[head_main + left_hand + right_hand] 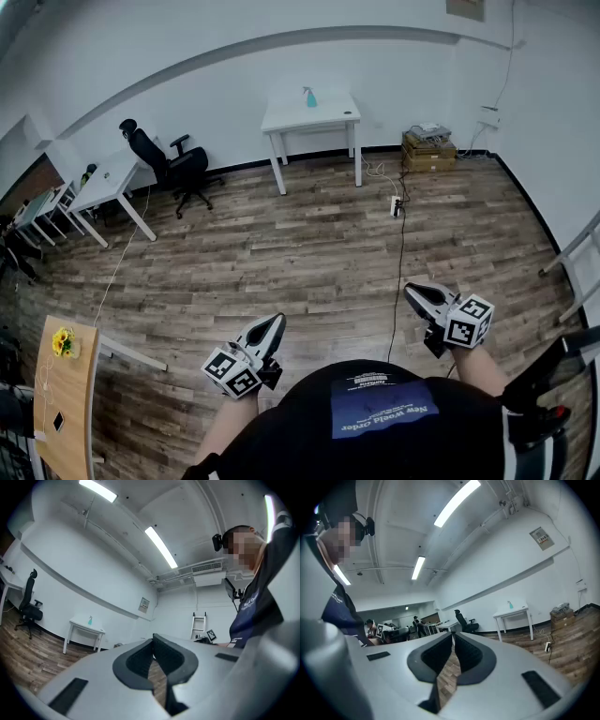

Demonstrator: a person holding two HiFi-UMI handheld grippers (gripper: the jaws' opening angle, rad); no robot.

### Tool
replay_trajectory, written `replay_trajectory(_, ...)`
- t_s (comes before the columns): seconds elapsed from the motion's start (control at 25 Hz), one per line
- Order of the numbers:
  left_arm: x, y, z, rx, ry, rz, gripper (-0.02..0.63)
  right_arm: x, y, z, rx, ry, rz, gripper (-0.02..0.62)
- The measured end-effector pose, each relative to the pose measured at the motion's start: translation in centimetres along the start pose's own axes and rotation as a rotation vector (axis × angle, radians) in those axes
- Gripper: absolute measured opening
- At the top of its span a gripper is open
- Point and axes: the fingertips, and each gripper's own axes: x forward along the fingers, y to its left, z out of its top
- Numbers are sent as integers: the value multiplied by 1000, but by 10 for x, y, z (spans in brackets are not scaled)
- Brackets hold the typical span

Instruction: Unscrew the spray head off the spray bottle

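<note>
A small teal spray bottle stands upright on a white table against the far wall, well away from me. It shows tiny in the left gripper view too, the bottle, and in the right gripper view, the bottle. My left gripper is held low in front of my body, shut and empty. My right gripper is at the same height to the right, shut with nothing in it. Both point out over the wooden floor towards the far wall.
A black office chair and a white desk stand at the left. Cardboard boxes sit by the wall right of the table, and a cable with a power strip runs across the floor. A wooden table is near left.
</note>
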Motion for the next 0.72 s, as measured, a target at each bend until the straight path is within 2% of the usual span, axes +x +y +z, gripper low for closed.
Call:
replay_trajectory(0.44,56,-35,-14,-32,15,13,3,-36,-47,7,17,-5,13,-2)
replay_trajectory(0.72,70,-30,-18,-35,34,6,4,-39,-69,0,44,-11,-5,-2)
